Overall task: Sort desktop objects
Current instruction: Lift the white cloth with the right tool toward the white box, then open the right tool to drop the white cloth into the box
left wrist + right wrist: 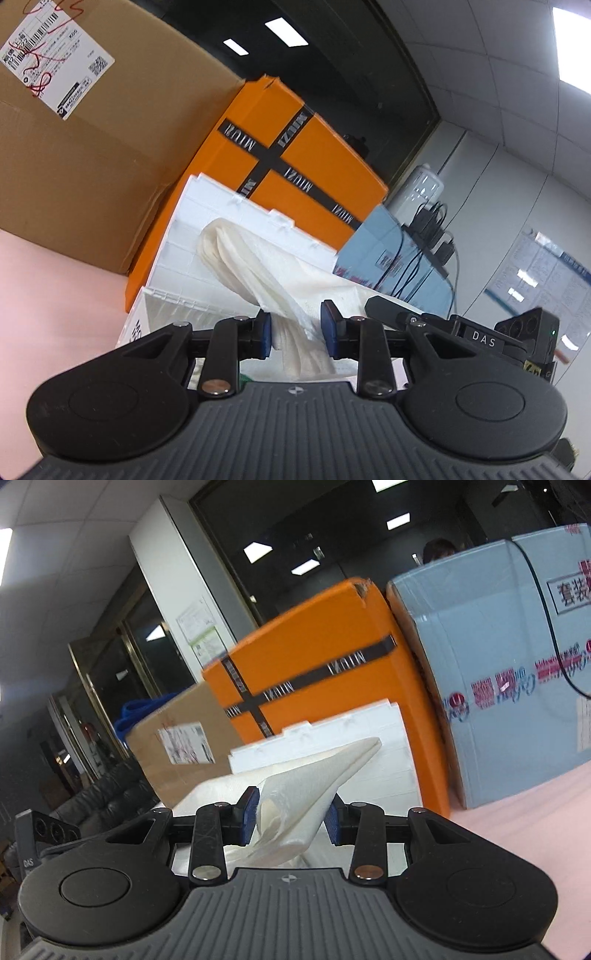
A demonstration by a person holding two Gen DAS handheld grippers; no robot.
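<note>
A white cloth point(258, 266) hangs stretched between my two grippers over a white plastic basket point(207, 210). My left gripper point(295, 332) has its blue pads around one bunched end of the cloth. My right gripper point(291, 818) holds the other end, and the cloth point(317, 775) rises from it in a folded point. The basket point(391, 746) stands behind it in the right wrist view. The right gripper's body point(476, 328) shows at the right of the left wrist view.
Behind the basket stand an orange box point(295, 162) with black tape, a brown cardboard box point(85, 147) and a pale blue box point(388, 251) with black cables. The orange box point(314, 675) and blue box point(509, 686) show in the right view. The tabletop point(55, 295) is pink.
</note>
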